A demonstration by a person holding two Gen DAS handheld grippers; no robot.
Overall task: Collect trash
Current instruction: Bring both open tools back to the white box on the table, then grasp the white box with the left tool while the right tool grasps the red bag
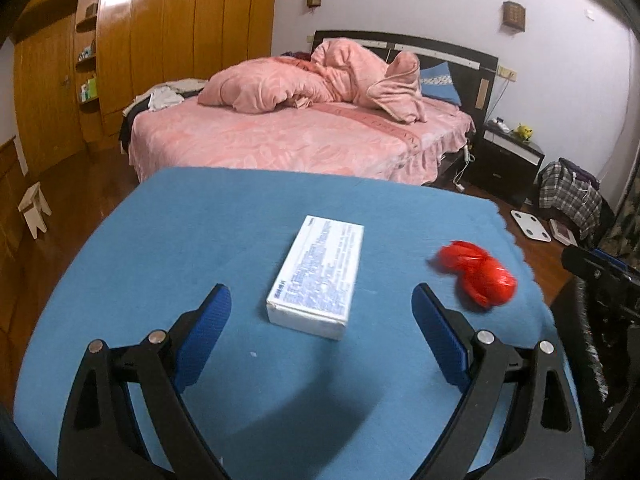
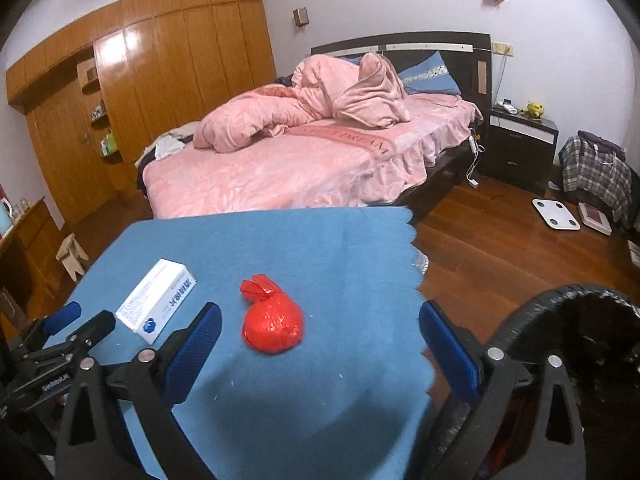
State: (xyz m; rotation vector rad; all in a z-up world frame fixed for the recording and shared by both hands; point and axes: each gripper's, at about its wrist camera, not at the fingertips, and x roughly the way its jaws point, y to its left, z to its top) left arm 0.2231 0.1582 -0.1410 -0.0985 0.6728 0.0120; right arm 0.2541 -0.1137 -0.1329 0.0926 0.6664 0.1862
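A white cardboard box (image 1: 318, 276) with blue print lies on the blue-covered table (image 1: 224, 220), between and just ahead of my open, empty left gripper (image 1: 322, 300). A red tied plastic bag (image 1: 478, 276) lies to its right near the table's right edge. In the right wrist view the red bag (image 2: 272, 322) lies just ahead of my open, empty right gripper (image 2: 320, 316), and the box (image 2: 158, 300) is to the left. The left gripper (image 2: 60, 320) shows at that view's left edge.
A black round bin (image 2: 576, 328) stands beside the table's right edge, below my right gripper. Beyond the table are a pink bed (image 2: 304, 156), a black nightstand (image 2: 520, 140), a wooden wardrobe (image 2: 168, 64), a small stool (image 2: 72, 256) and a white scale (image 2: 556, 214) on the wood floor.
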